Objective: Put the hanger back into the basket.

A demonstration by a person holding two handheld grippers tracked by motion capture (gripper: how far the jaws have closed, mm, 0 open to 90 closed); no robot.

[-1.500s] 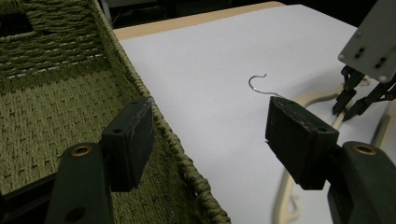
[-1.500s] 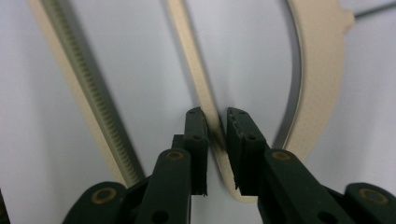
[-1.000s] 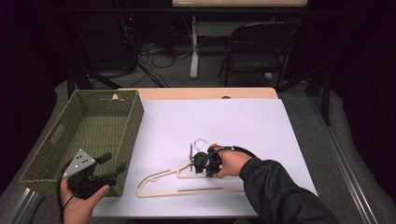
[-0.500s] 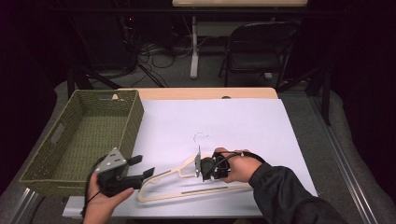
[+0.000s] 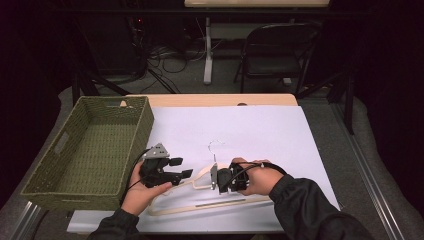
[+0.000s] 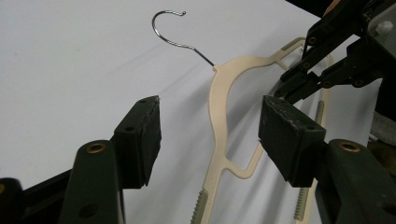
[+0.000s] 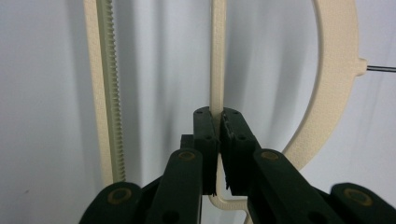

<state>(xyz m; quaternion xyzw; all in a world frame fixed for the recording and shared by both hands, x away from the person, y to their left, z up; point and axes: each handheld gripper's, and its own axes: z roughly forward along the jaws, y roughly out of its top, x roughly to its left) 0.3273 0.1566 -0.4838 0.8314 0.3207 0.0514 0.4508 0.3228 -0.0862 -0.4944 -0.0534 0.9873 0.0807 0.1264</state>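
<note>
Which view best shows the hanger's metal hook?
The left gripper view: the metal hook stands whole and sharp against the white table cover, joined to the hanger. The high view shows it small and faint. The right gripper view catches just a sliver of its wire at the edge.

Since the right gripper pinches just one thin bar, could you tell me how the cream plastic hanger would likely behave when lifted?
The cream plastic hanger looks thin and open-framed, so probably light. Held by the right gripper on one slim inner bar, it may pivot or sag toward its far shoulder. Its ridged lower bar should resist slipping; the open left gripper could steady it.
</note>
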